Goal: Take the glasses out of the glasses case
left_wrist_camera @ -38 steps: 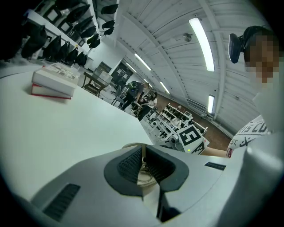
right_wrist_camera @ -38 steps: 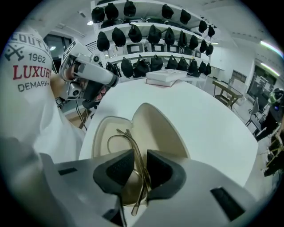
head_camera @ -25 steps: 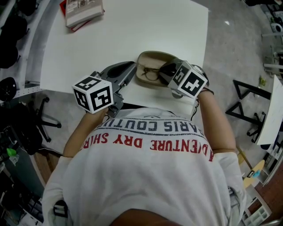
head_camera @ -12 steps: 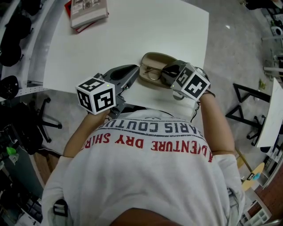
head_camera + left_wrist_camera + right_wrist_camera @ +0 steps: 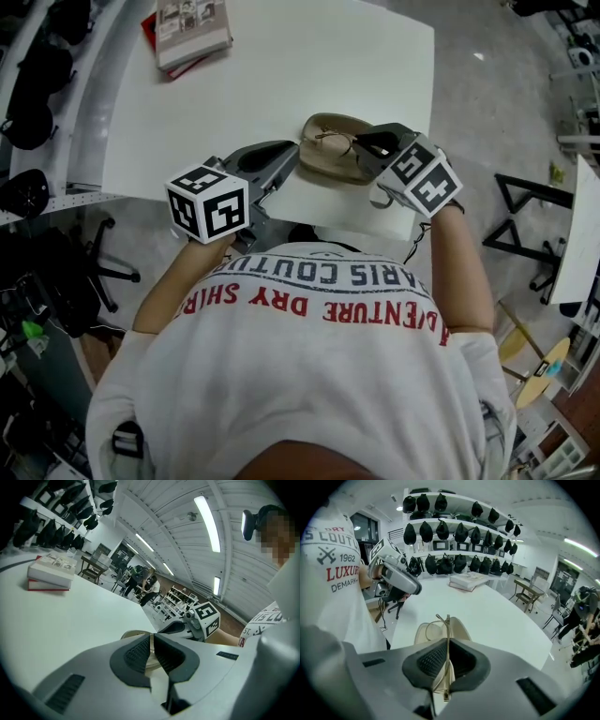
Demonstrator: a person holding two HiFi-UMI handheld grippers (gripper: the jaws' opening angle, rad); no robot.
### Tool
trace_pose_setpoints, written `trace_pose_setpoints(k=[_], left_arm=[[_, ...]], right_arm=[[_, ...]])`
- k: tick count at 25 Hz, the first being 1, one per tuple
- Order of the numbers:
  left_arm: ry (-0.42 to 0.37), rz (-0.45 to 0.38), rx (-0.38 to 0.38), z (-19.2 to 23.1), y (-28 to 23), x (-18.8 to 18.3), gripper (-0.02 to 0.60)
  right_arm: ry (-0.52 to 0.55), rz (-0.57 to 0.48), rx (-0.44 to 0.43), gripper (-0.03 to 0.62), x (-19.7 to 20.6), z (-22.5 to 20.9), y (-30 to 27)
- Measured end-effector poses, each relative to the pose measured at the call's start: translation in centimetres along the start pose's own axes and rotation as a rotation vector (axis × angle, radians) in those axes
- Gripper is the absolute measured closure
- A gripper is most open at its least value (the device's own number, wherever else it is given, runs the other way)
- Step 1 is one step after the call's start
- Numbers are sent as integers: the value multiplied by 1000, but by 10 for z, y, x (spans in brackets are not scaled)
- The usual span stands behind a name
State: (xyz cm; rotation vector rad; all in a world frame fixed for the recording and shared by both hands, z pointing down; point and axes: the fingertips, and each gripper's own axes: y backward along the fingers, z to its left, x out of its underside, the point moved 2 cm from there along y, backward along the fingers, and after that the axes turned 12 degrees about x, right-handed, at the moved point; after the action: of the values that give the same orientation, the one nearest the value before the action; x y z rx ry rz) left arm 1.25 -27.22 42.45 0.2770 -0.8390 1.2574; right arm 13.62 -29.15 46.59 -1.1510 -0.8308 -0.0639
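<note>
An open beige glasses case point(image 5: 330, 167) lies near the front edge of the white table point(image 5: 281, 84). My right gripper point(image 5: 362, 143) is shut on thin wire-rimmed glasses point(image 5: 335, 140) and holds them just above the case. In the right gripper view the frame point(image 5: 444, 629) stands edge-on between the pads, with the case point(image 5: 461, 629) below. My left gripper point(image 5: 292, 156) is at the case's left end. In its own view the left gripper point(image 5: 152, 651) has its jaws closed on the case rim point(image 5: 133, 633).
A stack of books point(image 5: 191, 30) lies at the table's far left corner. Black office chairs stand on the floor to the left. Shelves of dark bags point(image 5: 454, 531) line the wall beyond the table. The person's body is close against the near table edge.
My right gripper has risen and drawn back a little, lifting the glasses up out of the case. The left gripper has stayed at the case's left end.
</note>
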Motion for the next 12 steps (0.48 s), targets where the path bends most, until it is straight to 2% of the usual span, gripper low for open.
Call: trace_pose_setpoints(k=[8, 12], left_arm=[[-43, 11, 43, -23, 19, 2, 534], [-58, 5, 60, -36, 32, 6, 534]], right_arm=[[-126, -152, 177, 562, -22, 0, 46], [-242, -251, 281, 562, -28, 6, 69]])
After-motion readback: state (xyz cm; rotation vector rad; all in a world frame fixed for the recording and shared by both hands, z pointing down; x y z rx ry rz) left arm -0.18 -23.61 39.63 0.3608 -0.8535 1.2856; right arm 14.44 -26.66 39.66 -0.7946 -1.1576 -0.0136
